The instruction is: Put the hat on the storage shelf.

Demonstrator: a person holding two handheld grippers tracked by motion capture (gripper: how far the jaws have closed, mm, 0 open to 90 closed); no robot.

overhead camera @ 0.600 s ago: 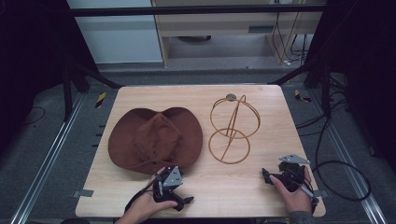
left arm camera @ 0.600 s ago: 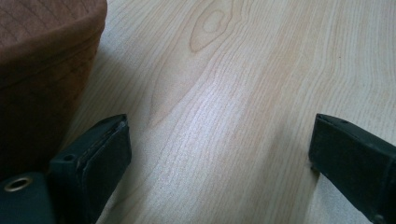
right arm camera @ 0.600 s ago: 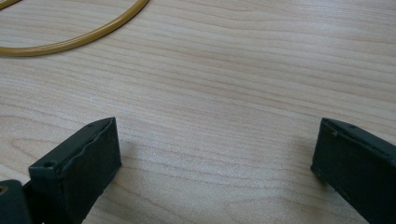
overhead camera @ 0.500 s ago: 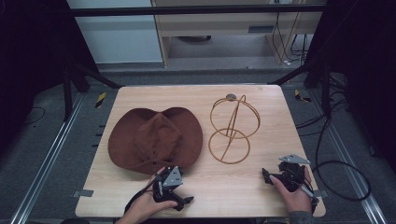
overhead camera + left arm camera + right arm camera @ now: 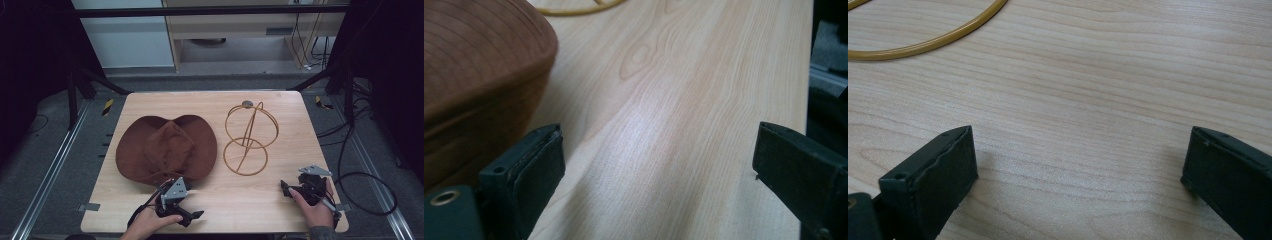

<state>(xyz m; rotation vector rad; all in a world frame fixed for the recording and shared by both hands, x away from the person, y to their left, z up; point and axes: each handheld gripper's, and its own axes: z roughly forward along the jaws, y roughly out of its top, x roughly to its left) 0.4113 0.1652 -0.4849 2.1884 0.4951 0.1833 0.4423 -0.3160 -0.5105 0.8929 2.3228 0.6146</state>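
**A:** Had anything shifted between the earlier high-view pictures and this one?

**B:** Nothing I could make out. The brown hat [image 5: 167, 150] lay where it had been, brim flat on the wooden table [image 5: 210, 102], and the wire hat stand [image 5: 250, 137] stood just beside the hat, on its right, not touching it. Both grippers sat in the same spots as before.

**A:** Where were they, taking the hat as the mark?

**B:** The left gripper [image 5: 187, 216] was just in front of the hat's near brim, close to the table's near edge. The right gripper [image 5: 286, 189] was well apart from the hat, past the stand's base ring and nearer the person.

**A:** And the jaws?

**B:** Both pairs stood wide apart with only bare wood between them. In the left gripper view the hat's brim rose right beside one jaw, without being gripped.

**A:** So what did that mean for the work?

**B:** I judged it hadn't begun: the hat was untouched and the stand bare. Setting the hat on the stand looked like the job, with the left gripper best placed to take the brim.

**A:** Any brand, label or writing?

**B:** None that I could read on the hat, stand, table or grippers.
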